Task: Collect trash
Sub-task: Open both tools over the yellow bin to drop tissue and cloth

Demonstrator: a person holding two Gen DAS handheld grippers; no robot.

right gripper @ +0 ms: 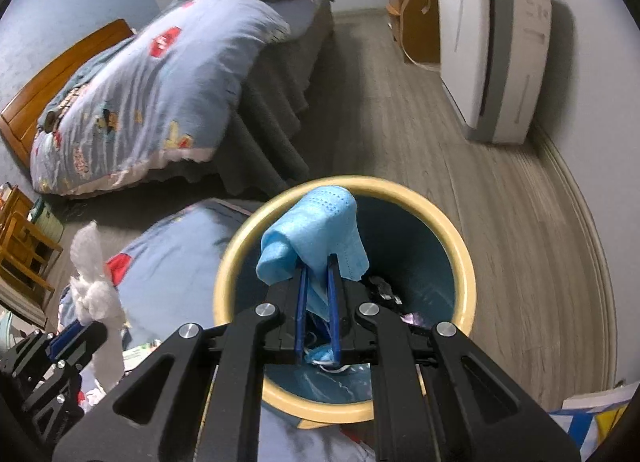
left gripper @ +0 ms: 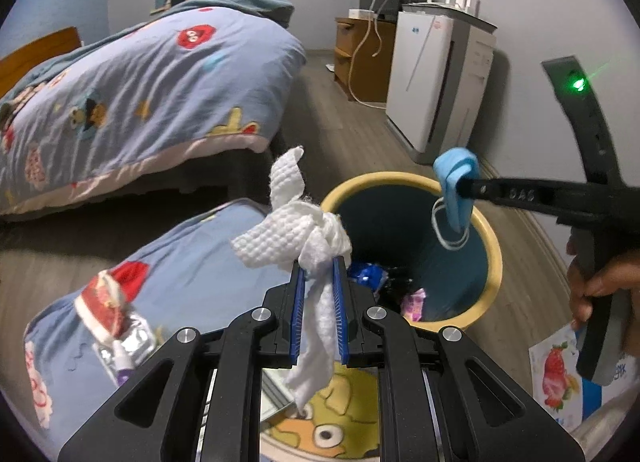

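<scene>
My left gripper point(left gripper: 319, 266) is shut on a crumpled white paper towel point(left gripper: 294, 227) and holds it just left of the bin's rim. The towel and left gripper also show in the right wrist view point(right gripper: 94, 294). My right gripper point(right gripper: 318, 262) is shut on a folded blue face mask point(right gripper: 316, 225) and holds it over the open bin. In the left wrist view the mask point(left gripper: 456, 185) hangs from the right gripper point(left gripper: 466, 185) with its white ear loop dangling. The trash bin point(left gripper: 490, 246) has a yellow rim and teal inside point(right gripper: 466, 282) and holds several wrappers.
A bed with a blue cartoon quilt point(left gripper: 160, 81) stands to the left. A blue pillow point(left gripper: 180, 274) with a red and silver wrapper point(left gripper: 116, 314) lies next to the bin. A white air purifier point(right gripper: 492, 41) stands by the right wall. A strawberry-printed paper point(left gripper: 560, 374) lies at right.
</scene>
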